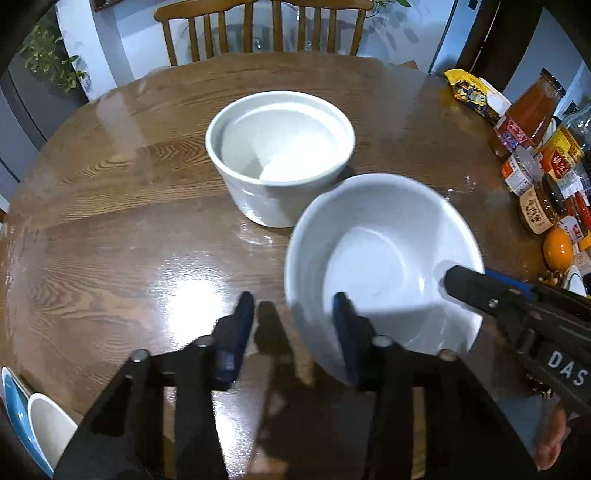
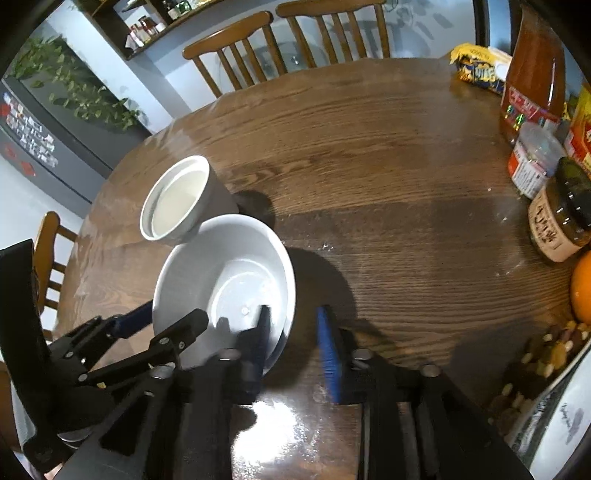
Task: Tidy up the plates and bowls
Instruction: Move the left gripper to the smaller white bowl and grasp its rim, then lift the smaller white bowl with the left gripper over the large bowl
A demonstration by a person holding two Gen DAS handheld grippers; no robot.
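Note:
A wide white bowl [image 1: 384,258] sits on the round wooden table [image 1: 129,221], close beside a deep straight-sided white bowl [image 1: 280,147]. My left gripper [image 1: 293,314] straddles the wide bowl's left rim, one finger inside and one outside; table shows between the outer finger and the wall, so it is open. My right gripper [image 2: 293,323] straddles the right rim of the wide bowl [image 2: 225,273], inner finger against the inside wall, blue outer finger [image 2: 327,343] a narrow strip clear of it. The deep bowl [image 2: 177,199] stands behind. Each gripper shows in the other's view: right [image 1: 474,275], left [image 2: 170,317].
Jars, a sauce bottle [image 1: 528,114], a yellow snack packet [image 1: 472,92] and an orange [image 1: 557,249] crowd the table's right edge. A blue plate holding a white dish [image 1: 33,417] lies at the near left. Wooden chairs [image 1: 258,26] stand at the far side.

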